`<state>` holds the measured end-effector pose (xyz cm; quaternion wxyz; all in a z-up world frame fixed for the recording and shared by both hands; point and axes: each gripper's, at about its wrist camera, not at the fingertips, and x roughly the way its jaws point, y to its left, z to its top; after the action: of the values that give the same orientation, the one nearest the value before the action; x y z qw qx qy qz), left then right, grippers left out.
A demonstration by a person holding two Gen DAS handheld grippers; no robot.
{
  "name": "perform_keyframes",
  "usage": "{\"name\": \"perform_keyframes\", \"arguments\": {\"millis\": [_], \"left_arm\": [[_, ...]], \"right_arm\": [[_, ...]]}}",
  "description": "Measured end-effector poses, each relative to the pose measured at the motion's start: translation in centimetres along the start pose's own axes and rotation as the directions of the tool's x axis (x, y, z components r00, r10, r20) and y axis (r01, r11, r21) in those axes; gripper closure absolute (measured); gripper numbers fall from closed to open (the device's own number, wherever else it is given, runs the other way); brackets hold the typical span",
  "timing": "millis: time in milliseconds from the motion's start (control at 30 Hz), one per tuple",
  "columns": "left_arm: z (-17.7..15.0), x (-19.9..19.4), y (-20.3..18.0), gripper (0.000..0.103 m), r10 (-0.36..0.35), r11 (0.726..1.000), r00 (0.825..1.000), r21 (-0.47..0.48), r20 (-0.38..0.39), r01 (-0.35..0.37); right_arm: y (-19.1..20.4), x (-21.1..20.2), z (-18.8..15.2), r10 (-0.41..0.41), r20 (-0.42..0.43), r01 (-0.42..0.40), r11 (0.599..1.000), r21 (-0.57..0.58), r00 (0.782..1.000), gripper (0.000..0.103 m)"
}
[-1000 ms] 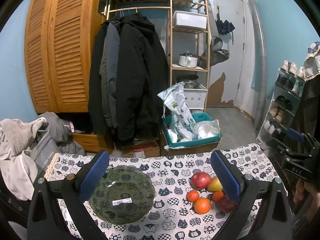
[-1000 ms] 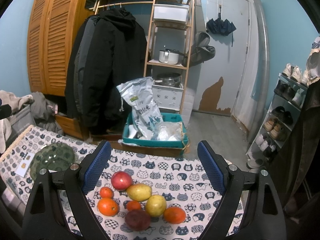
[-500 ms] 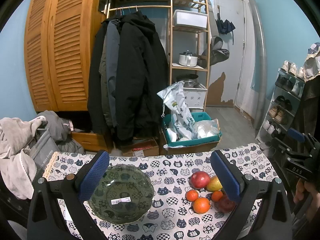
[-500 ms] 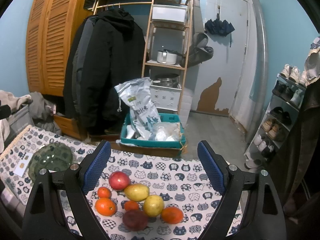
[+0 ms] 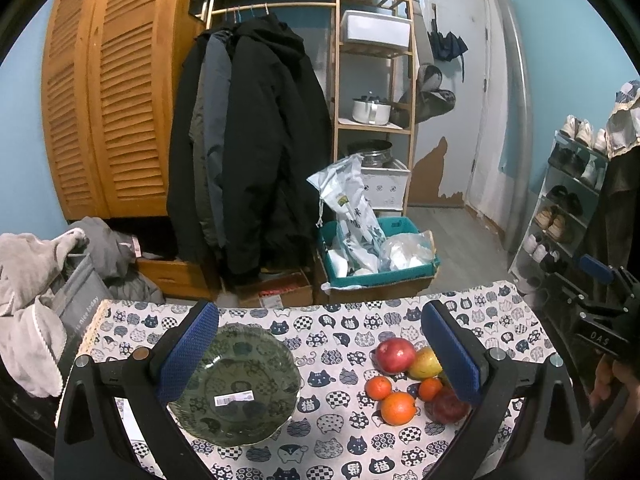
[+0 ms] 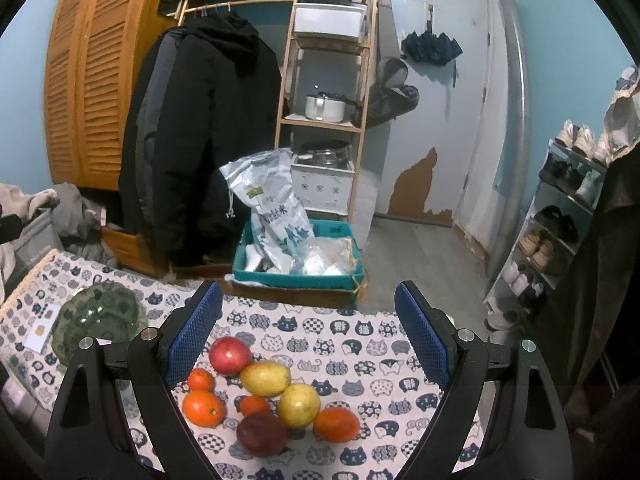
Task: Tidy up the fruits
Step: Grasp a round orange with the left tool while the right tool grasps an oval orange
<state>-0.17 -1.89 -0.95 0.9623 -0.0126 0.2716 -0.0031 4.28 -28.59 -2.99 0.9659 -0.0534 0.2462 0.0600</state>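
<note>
Hovering above the tablecloth (image 5: 340,328), the left gripper (image 5: 320,354) has its blue fingers spread wide with nothing between them. A green glass plate (image 5: 240,392) lies under it, its left edge hidden behind the left finger (image 5: 188,352). To the right, the fruit sits in a tight cluster: a red apple (image 5: 394,355), a mango (image 5: 425,363) half covered by the right finger, small oranges and a dark fruit (kind unclear).

The right gripper (image 6: 308,338) is likewise wide open and empty over the pile (image 6: 272,392), where seven pieces show. A hand (image 5: 612,384) is cut off at the frame's right edge.
</note>
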Motion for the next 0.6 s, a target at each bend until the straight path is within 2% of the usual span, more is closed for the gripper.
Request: {"name": "perform_keyframes", "arguments": {"millis": [133, 333, 600], "left_arm": [[0.0, 1.6, -0.7, 0.001, -0.014, 1.000, 0.999, 0.010, -0.044, 0.015], [-1.1, 4.6, -1.9, 0.001, -0.050, 0.998, 0.990, 0.015, -0.135, 0.053], [-3.7, 9.2, -3.8, 0.001, -0.087, 0.995, 0.954, 0.015, -0.286, 0.095]], "right_arm": [[0.4, -0.1, -0.7, -0.010, -0.032, 0.010, 1.000, 0.003, 0.999, 0.016], [-1.5, 2.5, -2.1, -0.027, -0.138, 0.029, 0.999, 0.014, 0.990, 0.016], [-3.2, 4.7, -5.1, -0.044, -0.272, 0.055, 0.998, 0.033, 0.961, 0.016]]}}
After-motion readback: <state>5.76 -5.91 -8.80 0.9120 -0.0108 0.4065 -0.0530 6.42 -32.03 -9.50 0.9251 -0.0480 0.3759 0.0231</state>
